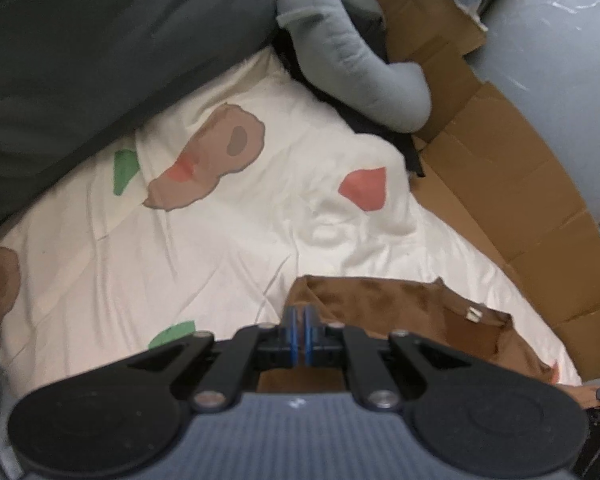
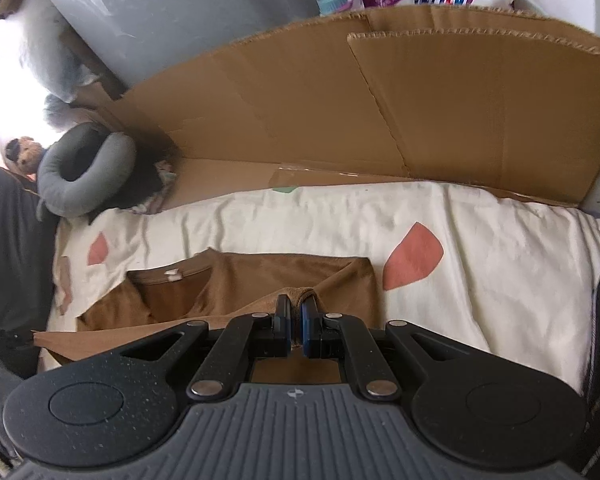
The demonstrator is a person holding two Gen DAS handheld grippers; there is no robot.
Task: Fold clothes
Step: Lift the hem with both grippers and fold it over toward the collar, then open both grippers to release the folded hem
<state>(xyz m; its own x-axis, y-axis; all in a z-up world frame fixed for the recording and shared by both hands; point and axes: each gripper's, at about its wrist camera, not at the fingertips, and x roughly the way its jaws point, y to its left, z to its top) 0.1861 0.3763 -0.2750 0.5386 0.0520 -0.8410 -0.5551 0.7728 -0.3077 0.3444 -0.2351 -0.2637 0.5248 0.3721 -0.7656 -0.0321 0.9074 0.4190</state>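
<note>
Both claws are down at the brown shirt [image 2: 260, 276], which lies on the cream bedspread [image 1: 228, 248] printed with pink, green and tan shapes. The left gripper [image 1: 300, 330] has its two blue-edged pads pressed together, with a thin line of brown cloth between them; the shirt's edge rises right at its tips and the rest of the garment spreads away to its right, the neck opening and small white label [image 1: 474, 314] a little further on that side. The right gripper [image 2: 295, 320] is pinched on a bunched fold of the same shirt, the fabric squeezed up between its pads. From this claw the shirt runs off to the left, where the collar and label [image 2: 173, 274] lie open, and a flat layer of cloth stretches beneath the claw's linkage.

Beyond the right gripper, past a strip of bedspread, a wall of flattened cardboard [image 2: 380, 112] stands along the bed's edge. Far ahead and to its left sits a grey neck pillow [image 2: 84, 168]. Ahead of the left gripper, well past the shirt, a dark grey cushion [image 1: 100, 48] fills the upper left.
</note>
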